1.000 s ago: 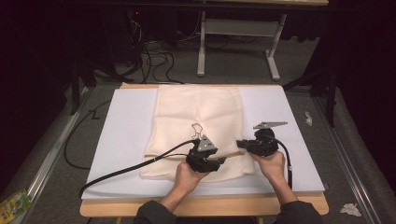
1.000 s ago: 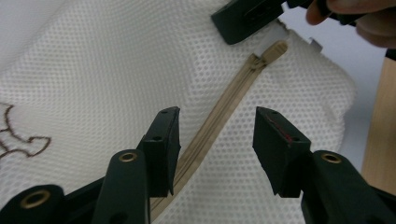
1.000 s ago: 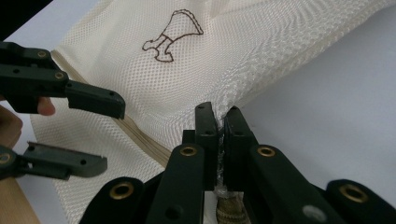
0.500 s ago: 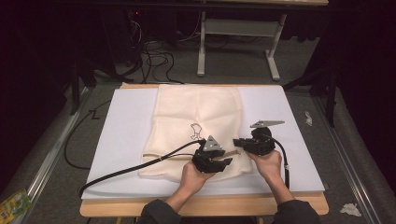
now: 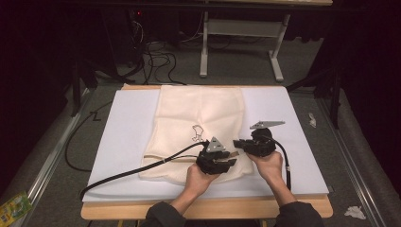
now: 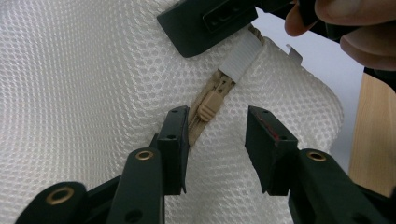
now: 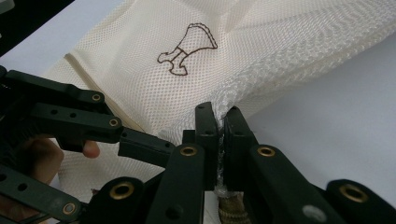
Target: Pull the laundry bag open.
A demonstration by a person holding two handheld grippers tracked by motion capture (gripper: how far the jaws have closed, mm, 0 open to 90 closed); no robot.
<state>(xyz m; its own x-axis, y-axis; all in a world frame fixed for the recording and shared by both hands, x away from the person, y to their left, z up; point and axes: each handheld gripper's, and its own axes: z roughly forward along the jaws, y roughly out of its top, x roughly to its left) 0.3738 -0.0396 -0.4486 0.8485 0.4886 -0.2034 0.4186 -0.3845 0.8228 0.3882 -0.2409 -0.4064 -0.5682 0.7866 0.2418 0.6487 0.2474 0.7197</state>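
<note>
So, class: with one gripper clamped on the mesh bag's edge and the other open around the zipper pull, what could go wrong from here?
1. The left gripper is open, and the small tan zipper pull sits closer to one jaw than the other, so it may close on mesh rather than the pull.
2. The right gripper pinches only a thin fold at the edge of the mesh bag; tugging could slip or bunch the fabric.
</note>
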